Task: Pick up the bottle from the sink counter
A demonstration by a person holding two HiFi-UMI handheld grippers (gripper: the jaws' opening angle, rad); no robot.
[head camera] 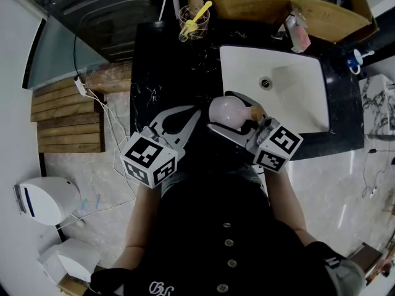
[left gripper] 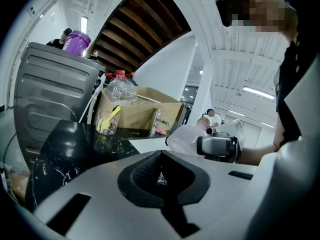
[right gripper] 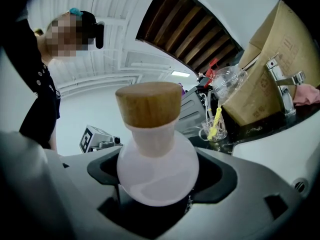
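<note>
A pale pink round bottle (head camera: 227, 110) with a wooden stopper (right gripper: 149, 103) is held above the front edge of the black sink counter (head camera: 163, 73). My right gripper (head camera: 229, 118) is shut on the bottle's belly (right gripper: 157, 171), and the stopper points toward the white sink (head camera: 296, 88). My left gripper (head camera: 195, 112) hovers just left of the bottle with its jaws together and nothing between them. In the left gripper view the bottle (left gripper: 184, 137) and the right gripper show beyond the shut left gripper (left gripper: 161, 177).
A glass cup with a yellow tool (head camera: 194, 21) stands at the counter's back. Behind the sink are a faucet (right gripper: 283, 90), a pink cloth (head camera: 301, 37) and a cardboard box (head camera: 308, 11). A grey appliance (left gripper: 50, 94) stands left of the counter. Cables and white devices (head camera: 43, 199) lie on the floor.
</note>
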